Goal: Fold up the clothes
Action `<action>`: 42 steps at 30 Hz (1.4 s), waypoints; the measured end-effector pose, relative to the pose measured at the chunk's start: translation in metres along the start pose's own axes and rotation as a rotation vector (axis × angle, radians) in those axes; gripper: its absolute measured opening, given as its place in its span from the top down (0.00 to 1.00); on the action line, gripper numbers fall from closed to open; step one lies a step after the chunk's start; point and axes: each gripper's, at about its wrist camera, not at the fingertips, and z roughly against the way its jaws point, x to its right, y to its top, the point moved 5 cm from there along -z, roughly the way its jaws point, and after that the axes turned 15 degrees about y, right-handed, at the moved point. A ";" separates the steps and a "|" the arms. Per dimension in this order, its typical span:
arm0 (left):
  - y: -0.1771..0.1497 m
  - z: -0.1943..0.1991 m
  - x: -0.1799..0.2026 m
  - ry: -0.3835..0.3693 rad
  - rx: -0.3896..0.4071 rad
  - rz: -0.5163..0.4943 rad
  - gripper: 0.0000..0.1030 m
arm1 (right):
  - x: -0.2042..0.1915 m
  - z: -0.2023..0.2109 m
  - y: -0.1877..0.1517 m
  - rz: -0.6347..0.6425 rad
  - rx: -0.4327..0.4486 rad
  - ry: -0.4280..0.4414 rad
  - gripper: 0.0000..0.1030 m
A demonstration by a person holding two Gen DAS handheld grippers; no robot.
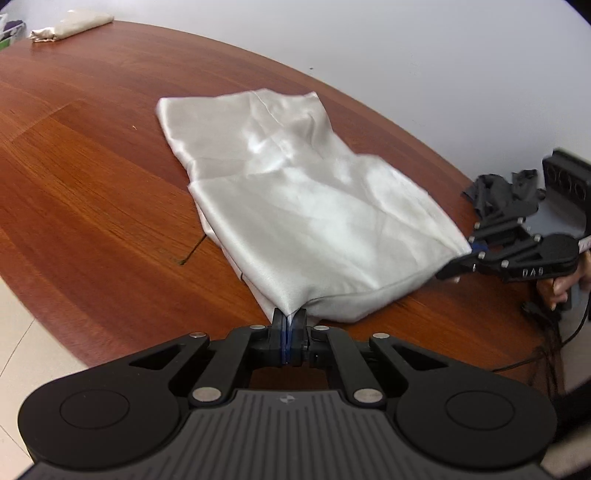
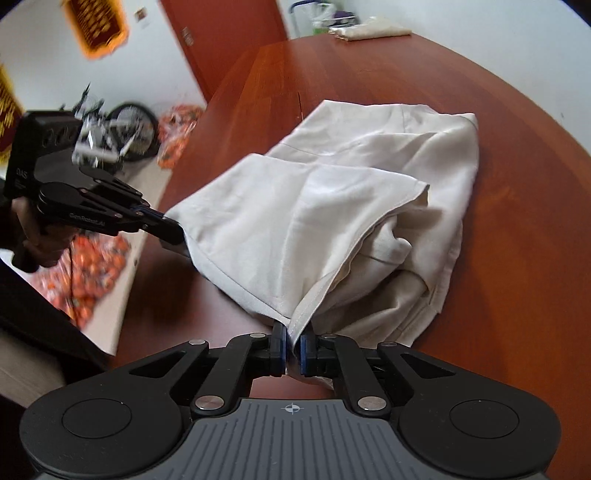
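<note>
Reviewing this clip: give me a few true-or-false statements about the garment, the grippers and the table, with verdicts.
1. Both grippers are shut on the pale garment. True: the left gripper and the right gripper each pinch a corner.
2. The garment lies on a glass table. False: the table is reddish wood.
3. A folded pale cloth sits at the table's far end. True.
4. The garment is fully lifted off the table. False: its far part rests on it.
</note>
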 end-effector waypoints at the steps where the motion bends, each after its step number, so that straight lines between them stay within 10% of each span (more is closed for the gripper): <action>1: 0.001 0.005 -0.004 -0.008 0.000 -0.002 0.97 | -0.008 0.000 -0.003 -0.024 0.018 0.003 0.92; 12: 0.037 0.038 -0.016 -0.101 -0.020 0.020 0.97 | -0.067 0.024 -0.002 -0.233 0.241 0.057 0.92; 24: 0.126 0.017 -0.020 -0.186 0.023 0.044 0.97 | -0.015 0.055 0.057 -0.356 0.396 -0.134 0.92; 42: 0.225 -0.121 -0.063 -0.079 -0.122 0.148 0.97 | 0.142 -0.018 0.159 -0.449 0.175 -0.290 0.89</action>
